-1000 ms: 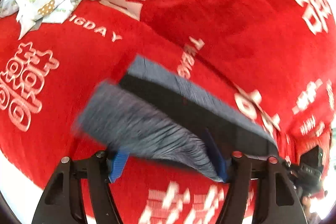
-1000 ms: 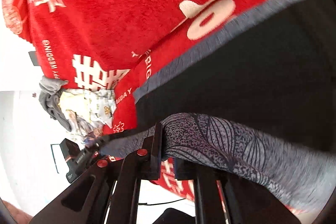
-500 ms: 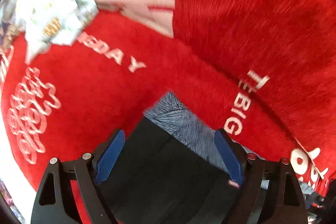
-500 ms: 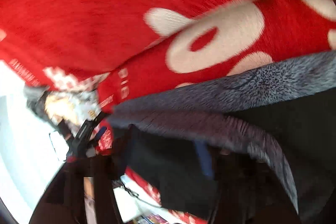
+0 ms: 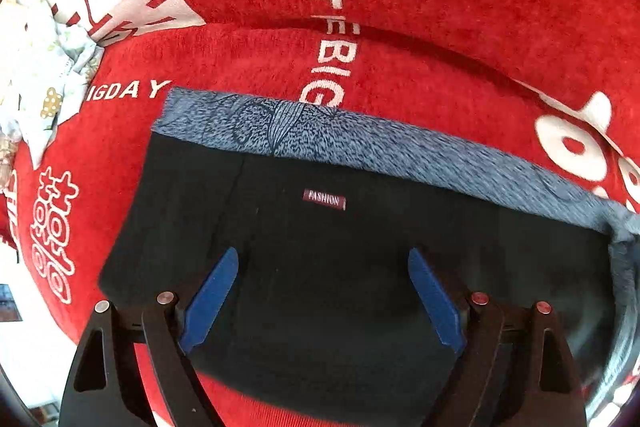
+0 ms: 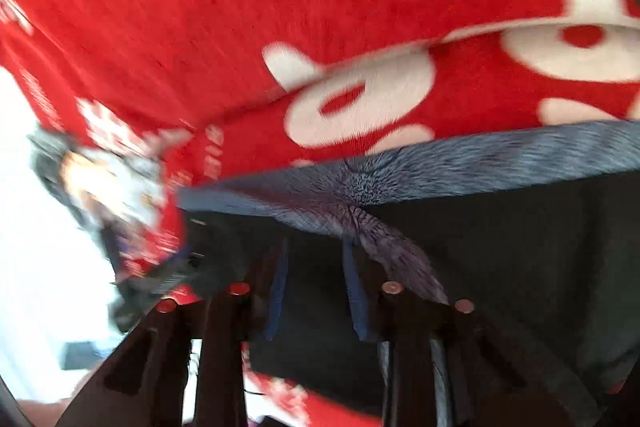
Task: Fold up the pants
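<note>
R wrist view motion-blurred; pants [image 5: 320, 267] cut off at bottom/right.

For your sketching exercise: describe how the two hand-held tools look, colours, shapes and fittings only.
Both match: the left tool and right tool have black, angular fingers with triangular cut-outs, round metal pivot studs, reddish on the right, and flat blue pads. The right view is blurred.

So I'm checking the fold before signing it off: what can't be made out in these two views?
- Near edge of the pants, left wrist view: hidden behind the left gripper, cut off by the frame.
- Right gripper, right wrist view: motion blur; its closing fingers may or may not touch cloth.
- Pale bundle: cropped, unidentifiable.
</note>
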